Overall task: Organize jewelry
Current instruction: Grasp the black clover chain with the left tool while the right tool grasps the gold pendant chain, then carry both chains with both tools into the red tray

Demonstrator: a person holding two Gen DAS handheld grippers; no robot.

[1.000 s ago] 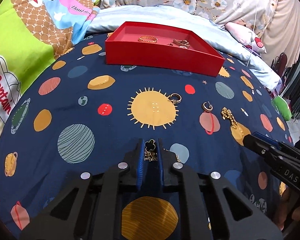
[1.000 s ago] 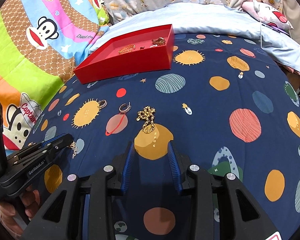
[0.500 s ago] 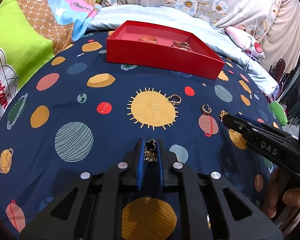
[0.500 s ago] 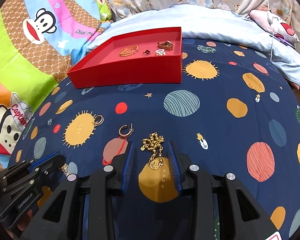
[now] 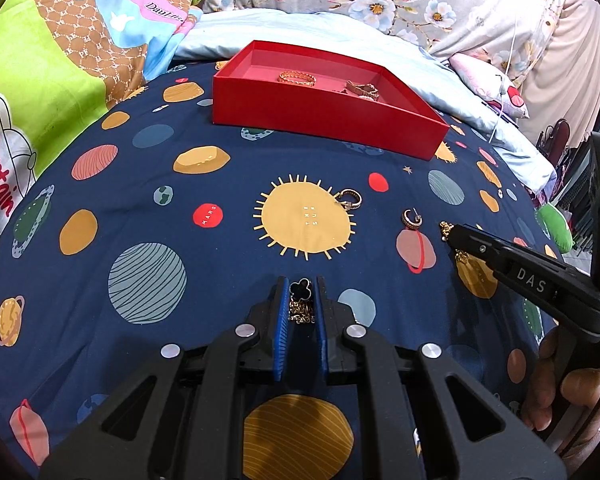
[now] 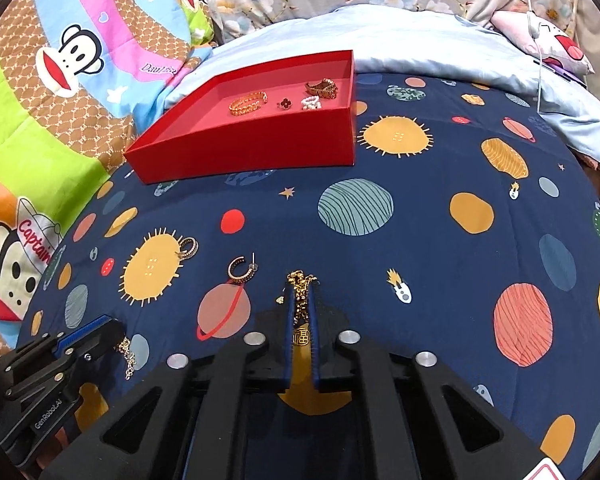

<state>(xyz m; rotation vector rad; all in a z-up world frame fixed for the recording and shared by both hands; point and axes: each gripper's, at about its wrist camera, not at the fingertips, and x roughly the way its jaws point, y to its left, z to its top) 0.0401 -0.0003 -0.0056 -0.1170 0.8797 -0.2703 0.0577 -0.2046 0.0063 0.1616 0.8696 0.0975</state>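
Note:
My left gripper (image 5: 300, 294) is shut on a gold chain with a black clover pendant (image 5: 301, 290), just above the planet-print bedspread. My right gripper (image 6: 301, 300) is shut on a gold chain necklace (image 6: 300, 286) with a round gold pendant (image 6: 300, 336) lying on the bedspread. It shows at the right in the left wrist view (image 5: 456, 236). A red tray (image 6: 260, 144) at the back holds a gold bracelet (image 6: 248, 102), a red clover piece, a white piece and a gold ring cluster. Two hoop earrings (image 6: 242, 270) (image 6: 189, 248) lie loose on the bedspread.
A cartoon monkey blanket (image 6: 60, 80) lies bunched at the left. A light blue sheet (image 6: 420, 40) and floral pillows lie behind the tray. A person's hand (image 5: 572, 392) holds the right gripper's handle.
My right gripper moved forward over the gold chain necklace and closed on it. My left gripper stays shut on the clover chain and has barely moved.

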